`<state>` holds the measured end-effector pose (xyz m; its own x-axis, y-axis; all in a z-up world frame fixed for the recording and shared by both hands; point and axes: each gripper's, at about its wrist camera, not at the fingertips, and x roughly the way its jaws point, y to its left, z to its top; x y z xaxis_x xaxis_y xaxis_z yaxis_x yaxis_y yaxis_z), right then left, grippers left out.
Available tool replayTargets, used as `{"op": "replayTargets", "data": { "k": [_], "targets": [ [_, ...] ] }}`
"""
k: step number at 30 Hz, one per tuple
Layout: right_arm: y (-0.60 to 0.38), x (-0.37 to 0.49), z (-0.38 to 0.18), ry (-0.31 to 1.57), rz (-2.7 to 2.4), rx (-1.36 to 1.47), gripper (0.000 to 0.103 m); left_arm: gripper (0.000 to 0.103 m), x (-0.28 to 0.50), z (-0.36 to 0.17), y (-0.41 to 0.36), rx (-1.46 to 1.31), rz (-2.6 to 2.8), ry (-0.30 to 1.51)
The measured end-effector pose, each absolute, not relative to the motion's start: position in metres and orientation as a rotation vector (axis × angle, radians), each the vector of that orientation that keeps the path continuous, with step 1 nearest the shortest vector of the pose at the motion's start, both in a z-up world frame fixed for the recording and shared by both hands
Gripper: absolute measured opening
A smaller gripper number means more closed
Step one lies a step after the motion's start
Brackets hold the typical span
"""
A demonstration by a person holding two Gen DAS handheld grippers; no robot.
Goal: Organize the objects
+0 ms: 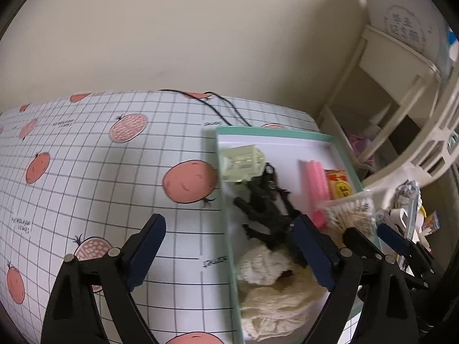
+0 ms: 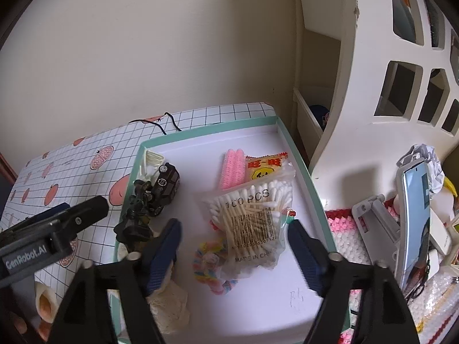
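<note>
A green-rimmed shallow box [image 2: 200, 132] lies on the table. In it are a bag of cotton swabs [image 2: 252, 215], a pink comb-like piece [image 2: 233, 169], a snack packet [image 2: 264, 166], a black toy car [image 2: 166, 183], a dark toy figure [image 2: 137, 218], a colourful band [image 2: 209, 261] and cream cloth [image 2: 169, 309]. My right gripper [image 2: 235, 246] hangs open over the box, its fingers on either side of the swab bag's near end. My left gripper [image 1: 229, 246] is open and straddles the box's left wall [image 1: 228, 229], above the cream cloth [image 1: 269, 295].
A grid tablecloth with peach prints [image 1: 100, 172] covers the table; a black cable [image 2: 169, 121] crosses its far edge. A white shelf unit [image 2: 358, 86] stands right of the box. A phone on a stand [image 2: 416, 215], crumpled paper and crocheted pieces crowd the right side.
</note>
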<state>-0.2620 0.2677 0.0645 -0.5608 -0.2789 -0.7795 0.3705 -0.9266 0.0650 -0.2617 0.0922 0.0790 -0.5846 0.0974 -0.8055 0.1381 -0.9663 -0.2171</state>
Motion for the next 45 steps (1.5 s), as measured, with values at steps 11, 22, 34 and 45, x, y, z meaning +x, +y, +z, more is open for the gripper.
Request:
{"op": "replayTargets", "data": {
  "k": [11,22,34,45],
  "targets": [
    [0.264,-0.261,0.063,0.147,-2.48,1.206,0.103,0.103,-0.26,0.068,0.064,1.392,-2.644,0.398],
    [0.26,-0.259,0.06,0.166,-2.474,1.204,0.103,0.103,-0.257,0.058,0.057,1.393,-2.61,0.372],
    [0.253,-0.229,0.08,0.192,-2.477,1.177,0.103,0.103,-0.22,0.087,0.044,1.248,-2.643,0.331],
    [0.259,-0.179,0.103,0.199,-2.47,1.134,0.103,0.103,-0.159,0.108,0.028,1.174,-2.627,0.353]
  ]
}}
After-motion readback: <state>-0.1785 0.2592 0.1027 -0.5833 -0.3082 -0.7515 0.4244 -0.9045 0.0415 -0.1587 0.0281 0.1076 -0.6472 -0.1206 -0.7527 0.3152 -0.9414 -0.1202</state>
